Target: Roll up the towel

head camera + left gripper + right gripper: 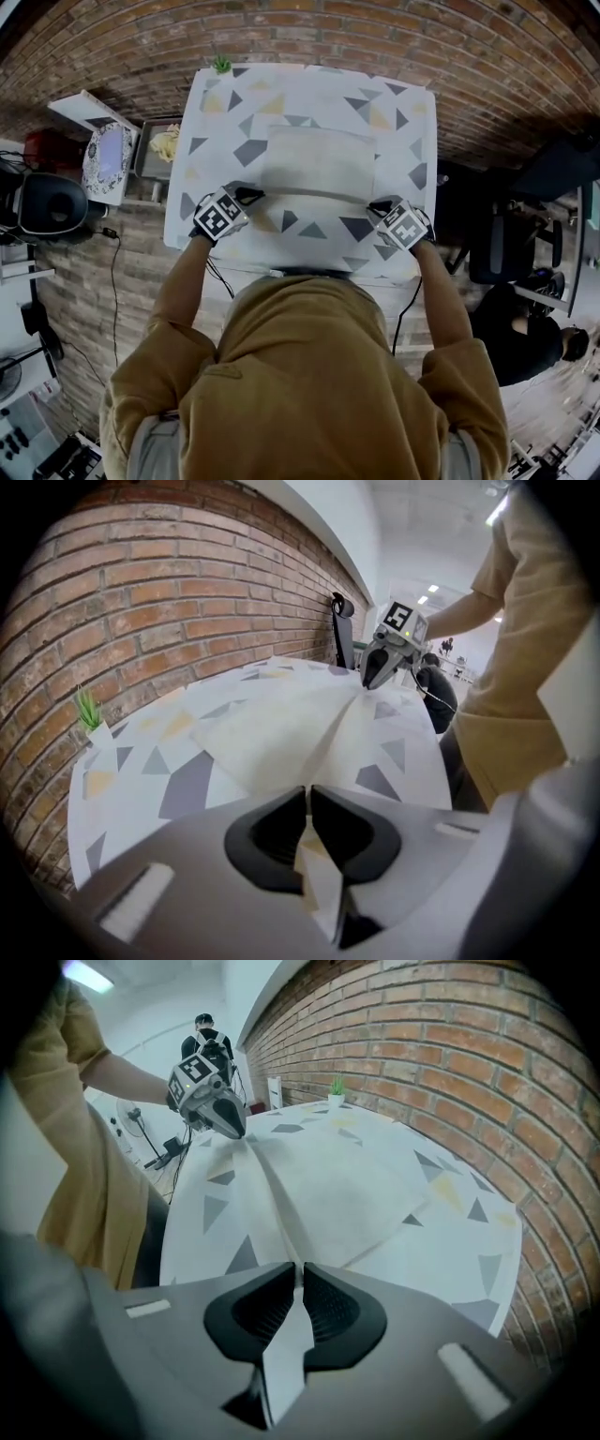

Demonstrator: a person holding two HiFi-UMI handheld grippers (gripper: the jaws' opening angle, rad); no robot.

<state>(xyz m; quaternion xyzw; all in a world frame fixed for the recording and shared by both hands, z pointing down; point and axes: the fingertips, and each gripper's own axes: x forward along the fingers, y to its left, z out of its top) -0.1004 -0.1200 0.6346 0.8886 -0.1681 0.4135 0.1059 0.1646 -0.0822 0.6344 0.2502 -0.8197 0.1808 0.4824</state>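
Brick wall behind table [211, 150] with patterned cover. Towel [319, 161] lies flat mid-table, near edge raised. Left gripper [251, 195] is clamped on the near-left corner, right gripper [378, 205] on the near-right corner; cloth shows between both pairs of jaws. Judgement: first turn of the roll. Carry both corners over together, level, edge taut, so the roll starts straight and tight. Count: towel 1, grippers 2, table 1, plant [222, 64] 1.
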